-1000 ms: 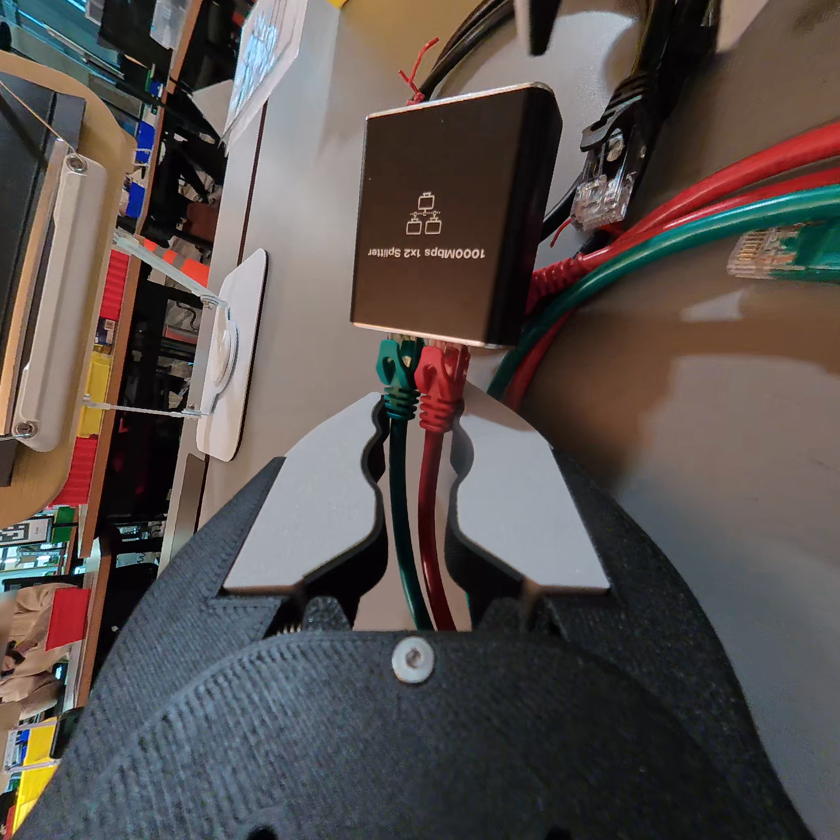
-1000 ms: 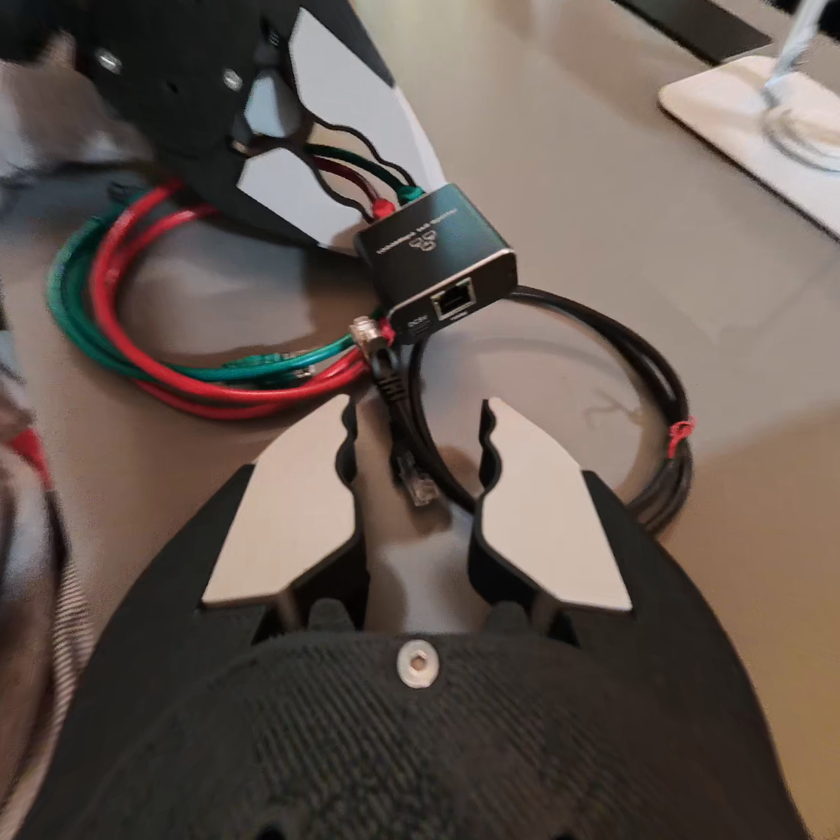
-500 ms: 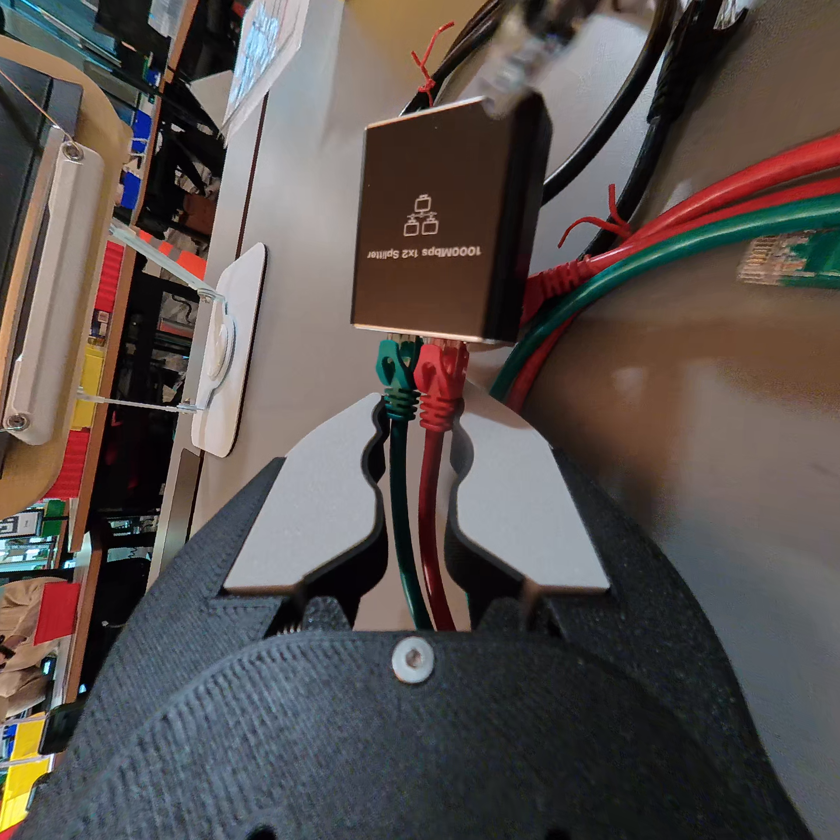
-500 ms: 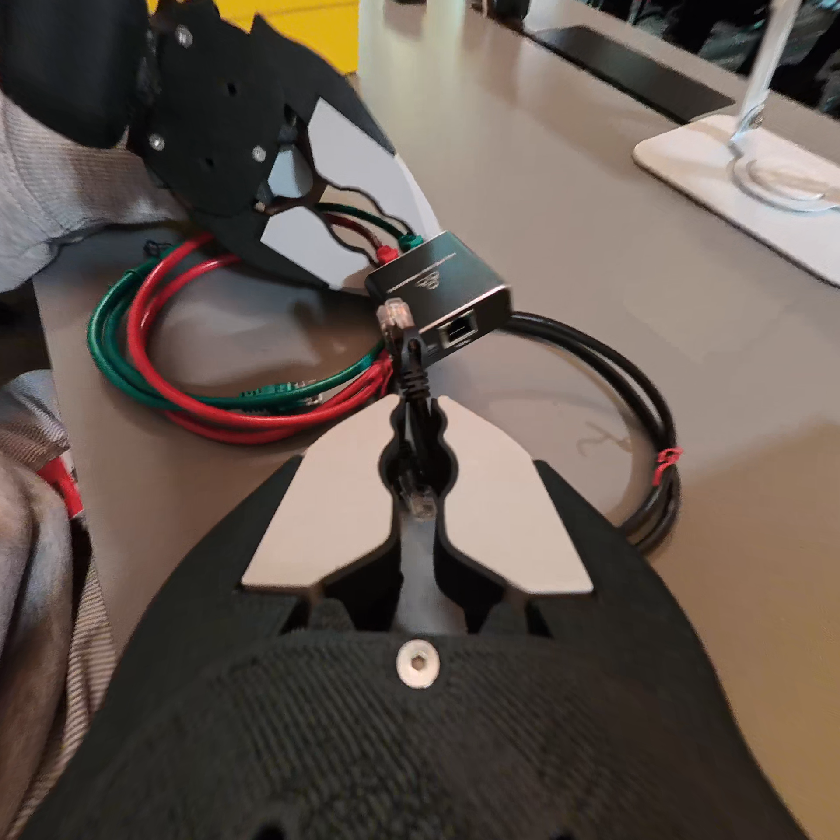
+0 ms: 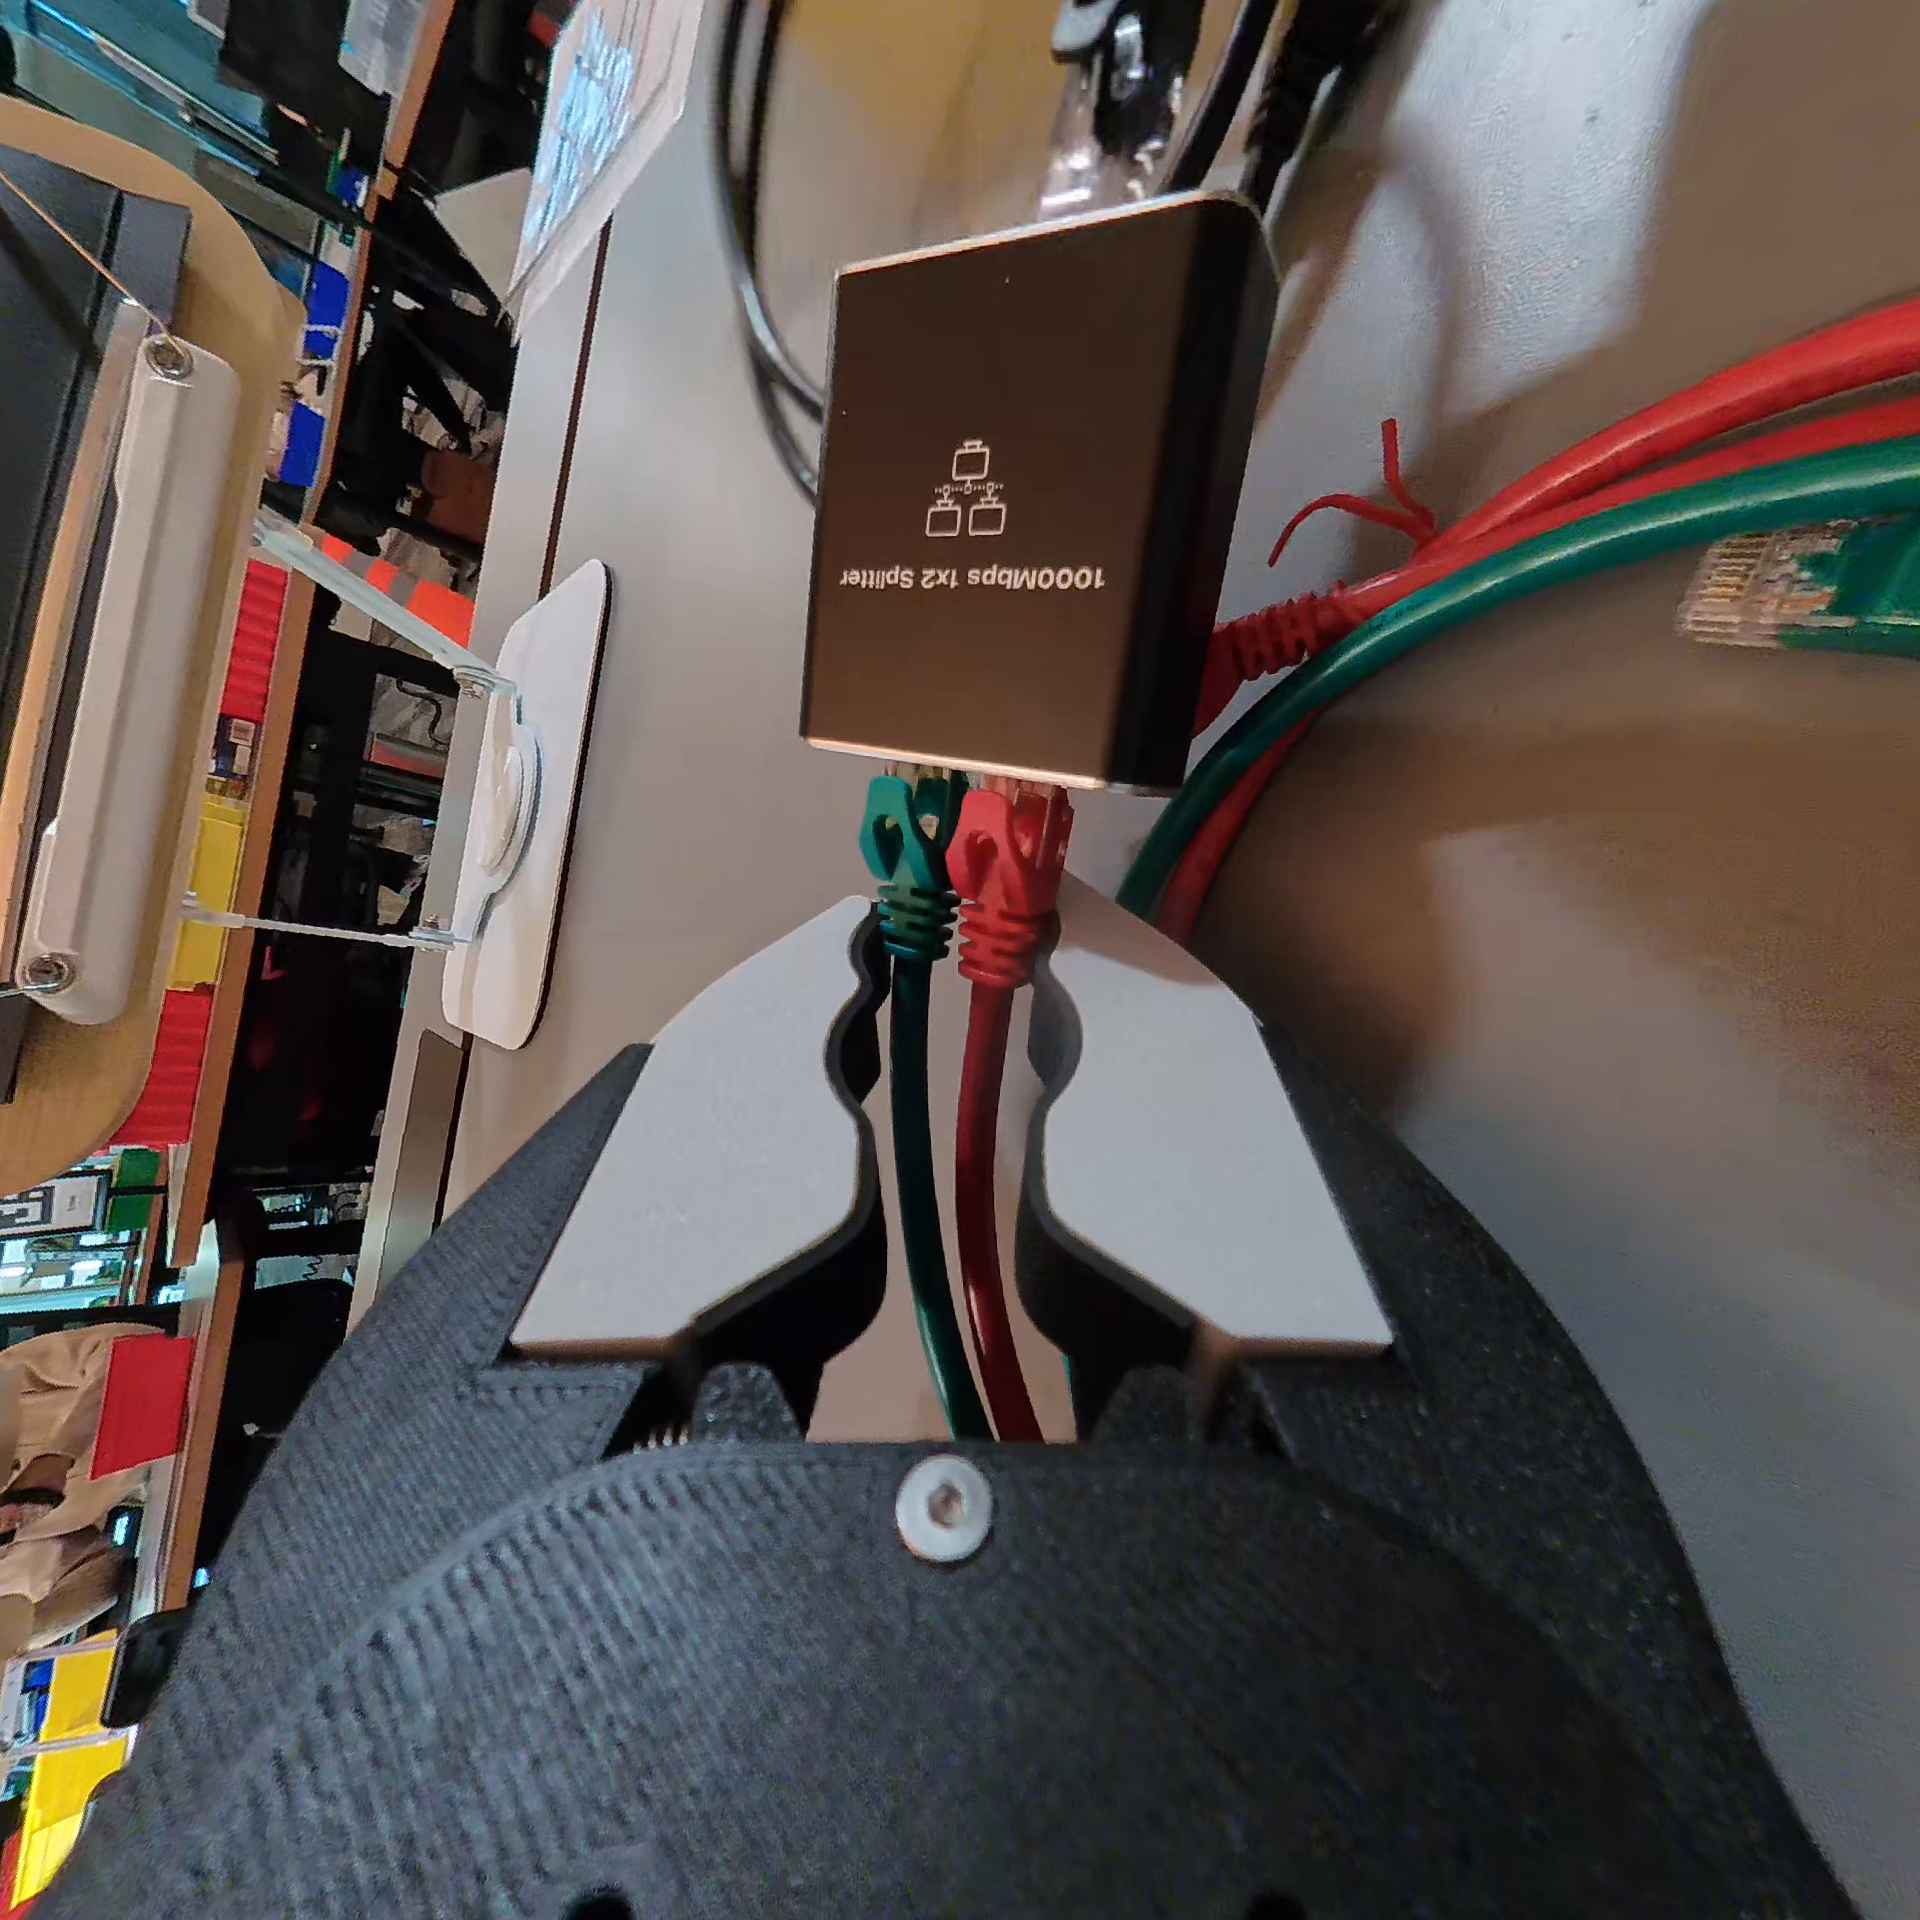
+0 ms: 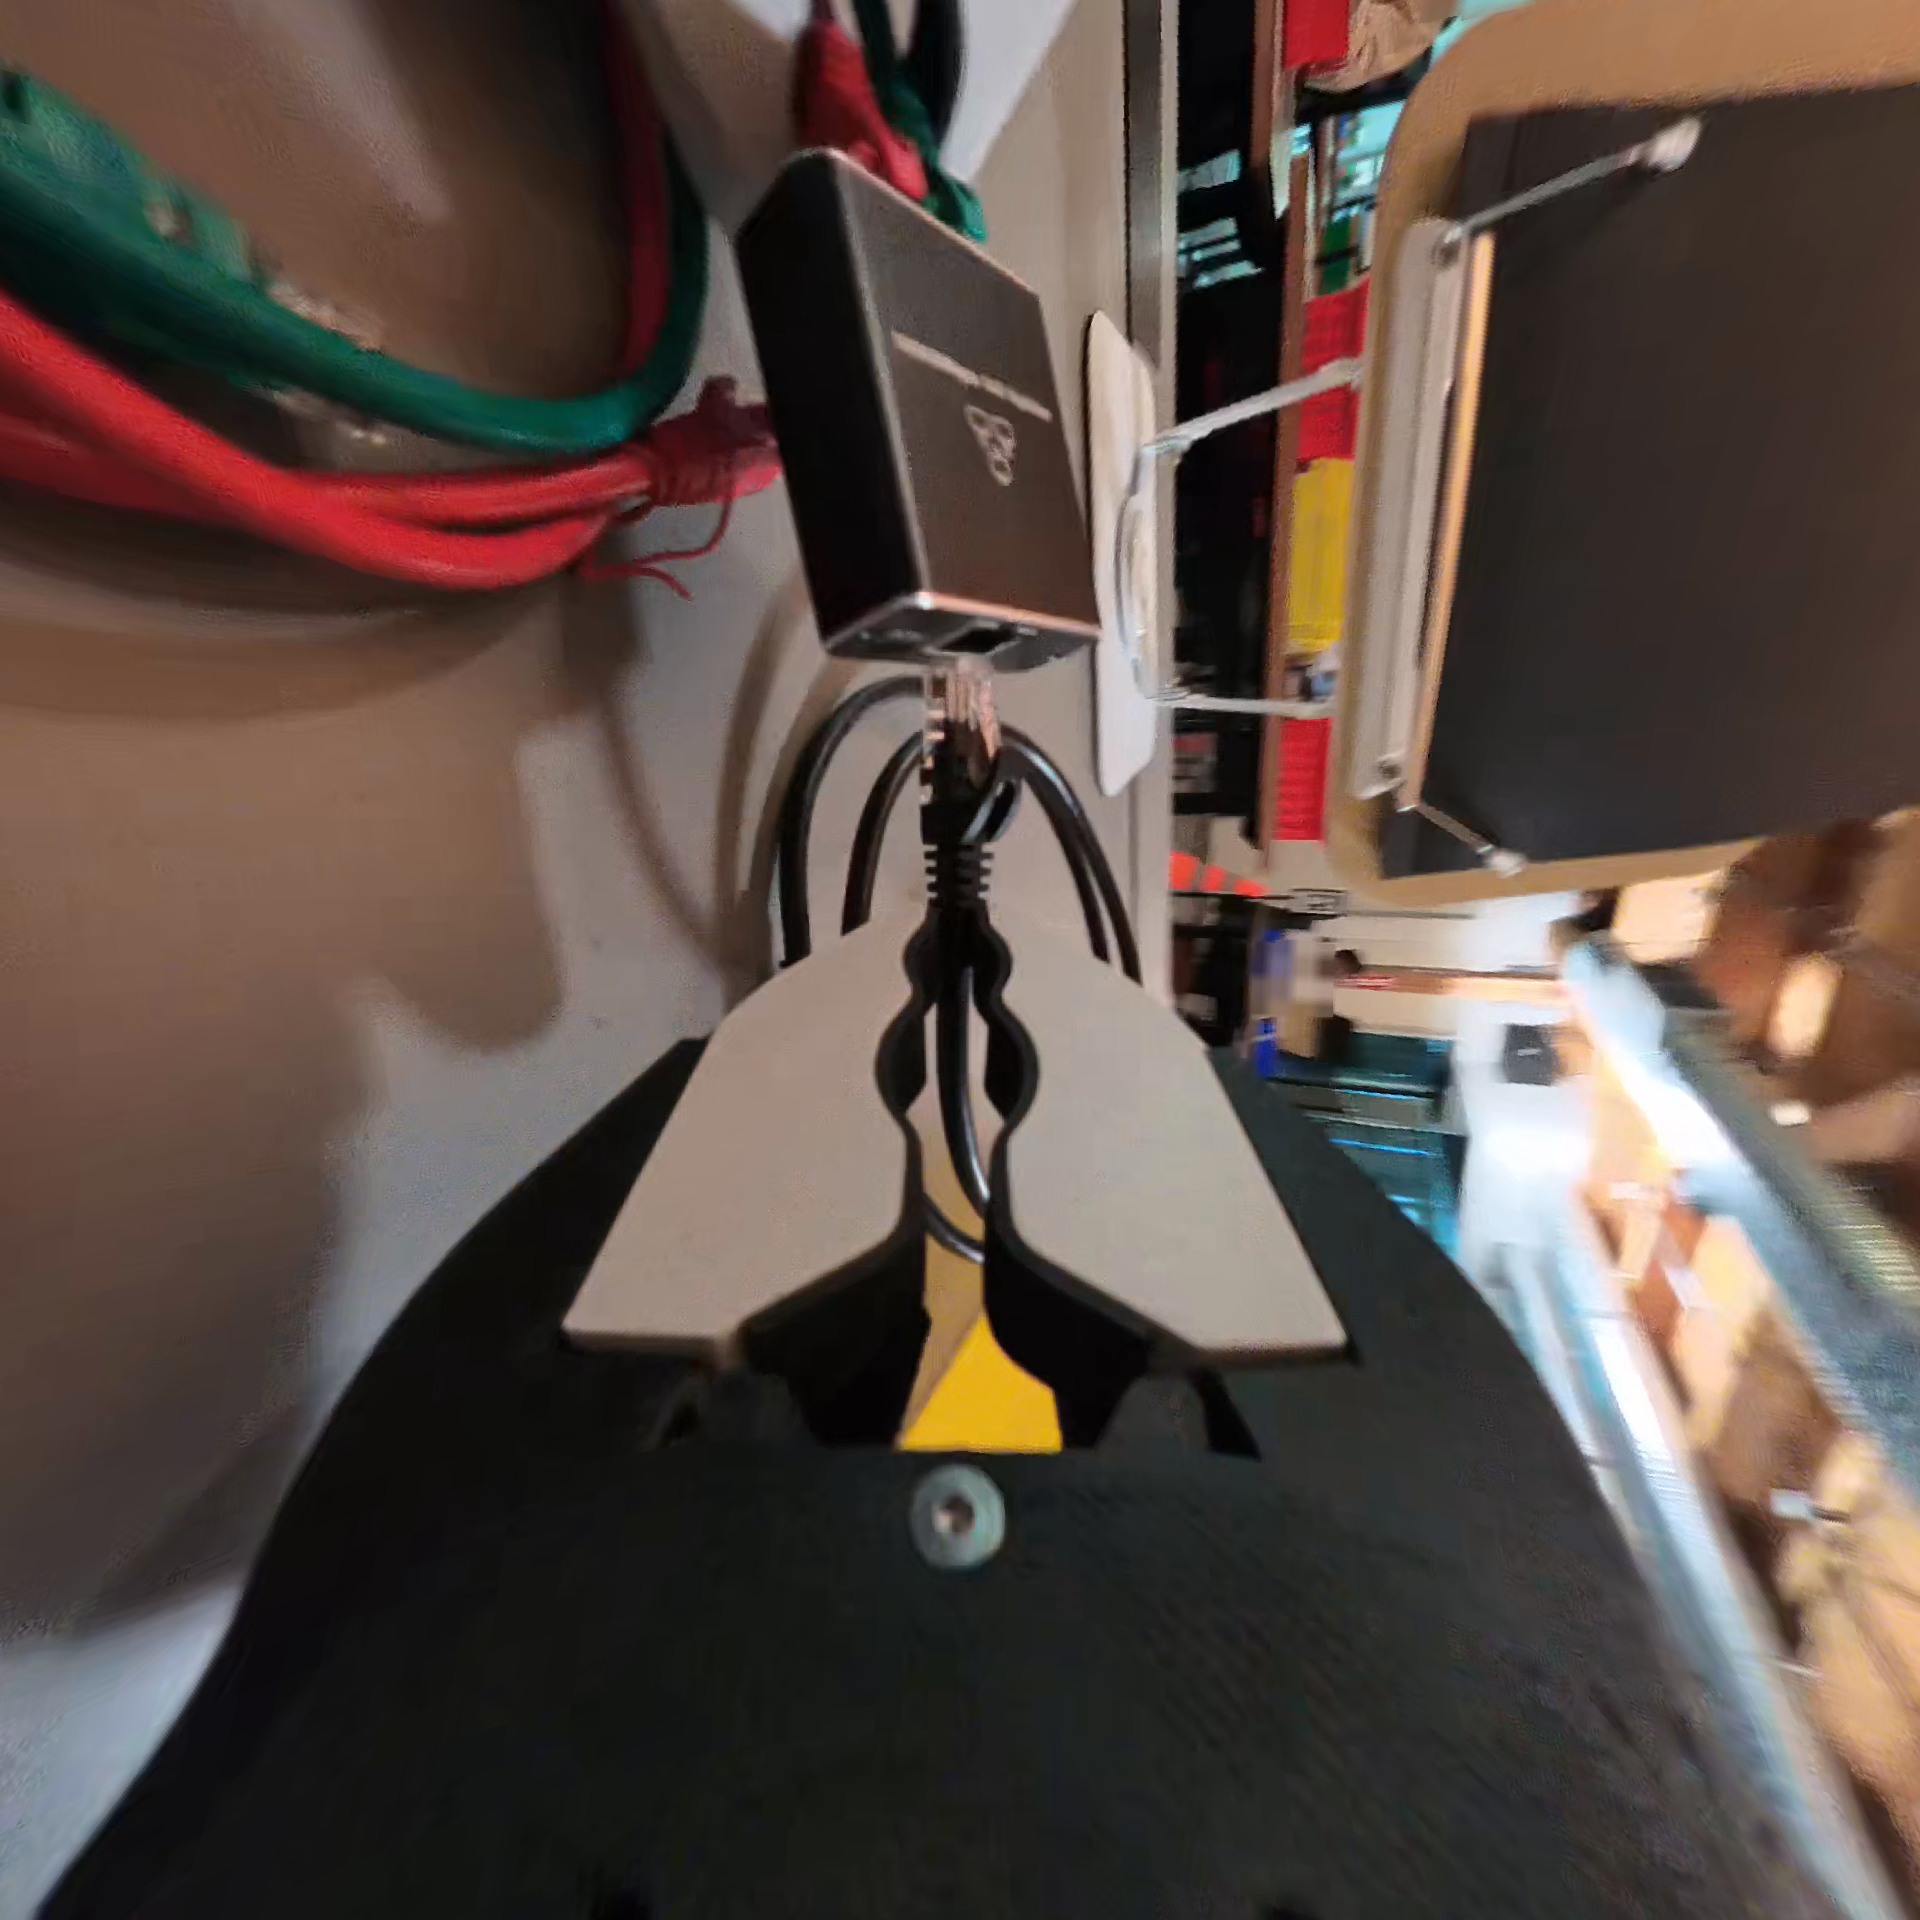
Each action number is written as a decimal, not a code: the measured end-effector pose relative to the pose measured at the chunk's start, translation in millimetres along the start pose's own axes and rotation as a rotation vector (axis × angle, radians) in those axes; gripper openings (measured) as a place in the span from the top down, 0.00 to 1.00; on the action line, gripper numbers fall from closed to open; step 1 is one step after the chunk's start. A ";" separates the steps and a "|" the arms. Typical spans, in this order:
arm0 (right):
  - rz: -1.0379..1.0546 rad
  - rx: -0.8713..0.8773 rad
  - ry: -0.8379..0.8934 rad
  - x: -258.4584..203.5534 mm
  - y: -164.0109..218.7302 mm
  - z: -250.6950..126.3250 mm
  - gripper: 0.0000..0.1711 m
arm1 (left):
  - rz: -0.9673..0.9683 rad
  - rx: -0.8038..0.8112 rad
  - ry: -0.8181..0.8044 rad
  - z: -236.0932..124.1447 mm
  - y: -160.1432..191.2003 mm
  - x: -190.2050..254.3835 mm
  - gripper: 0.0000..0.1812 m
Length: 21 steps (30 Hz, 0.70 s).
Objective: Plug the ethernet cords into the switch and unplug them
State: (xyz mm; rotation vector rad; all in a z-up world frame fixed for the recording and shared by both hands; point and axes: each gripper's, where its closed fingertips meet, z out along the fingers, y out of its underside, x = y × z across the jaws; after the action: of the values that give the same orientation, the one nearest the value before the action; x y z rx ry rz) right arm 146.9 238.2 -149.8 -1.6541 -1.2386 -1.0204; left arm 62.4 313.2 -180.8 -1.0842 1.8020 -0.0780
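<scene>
Right wrist view: jaws clamp black cord (image 6: pixel 958 831), plug just short of switch (image 6: pixel 935 416) port.

Both the left gripper (image 5: pixel 961 940) and the right gripper (image 6: pixel 958 951) have a black ribbed printed body, 2 flat grey fingers (image 5: pixel 748 1132) with wavy inner edges, and 1 silver screw (image 5: pixel 943 1507).

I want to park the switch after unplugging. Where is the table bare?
Bare grey table lies between the switch and the white stand base. The other side is crowded with red cords and green cords; black cord loops fill the port end.
</scene>
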 end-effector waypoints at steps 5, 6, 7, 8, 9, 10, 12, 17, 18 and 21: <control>-0.107 -0.052 0.048 2.0 1.2 -0.3 0.97 | 0.005 -0.008 0.000 0.2 0.3 -0.1 0.86; -0.122 -0.070 0.053 2.5 3.7 0.7 0.97 | 0.006 -0.010 -0.001 0.2 0.4 -0.1 0.86; -0.137 -0.083 0.059 3.1 5.5 1.4 0.97 | 0.007 -0.011 -0.001 0.3 0.5 0.0 0.86; -0.148 -0.091 0.062 3.1 6.4 1.7 0.97 | 0.009 -0.013 -0.001 0.3 0.5 -0.1 0.86; -0.156 -0.090 0.064 2.7 6.0 1.7 0.97 | 0.013 -0.017 -0.001 0.4 0.4 -0.1 0.86; -0.164 -0.086 0.068 2.8 4.4 1.3 0.97 | 0.020 -0.023 -0.003 0.4 0.3 -0.1 0.86; -0.176 -0.083 0.083 4.4 1.4 -0.1 0.97 | 0.041 -0.037 -0.009 0.4 0.2 -0.2 0.86; -0.211 -0.113 0.108 6.7 1.2 -0.7 0.97 | 0.051 -0.060 -0.018 0.6 0.5 -0.6 0.86; -0.213 -0.123 0.110 7.0 1.5 -0.5 0.97 | 0.055 -0.065 -0.022 0.5 0.5 -0.8 0.86; -0.204 -0.150 0.111 7.3 3.1 0.3 0.97 | 0.077 -0.077 -0.035 0.7 0.1 -1.2 0.86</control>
State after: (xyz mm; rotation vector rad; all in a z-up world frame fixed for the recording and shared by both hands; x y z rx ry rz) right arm 151.3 240.2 -143.5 -1.5815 -1.3030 -1.3405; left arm 63.1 314.4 -180.4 -1.0625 1.8260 0.0565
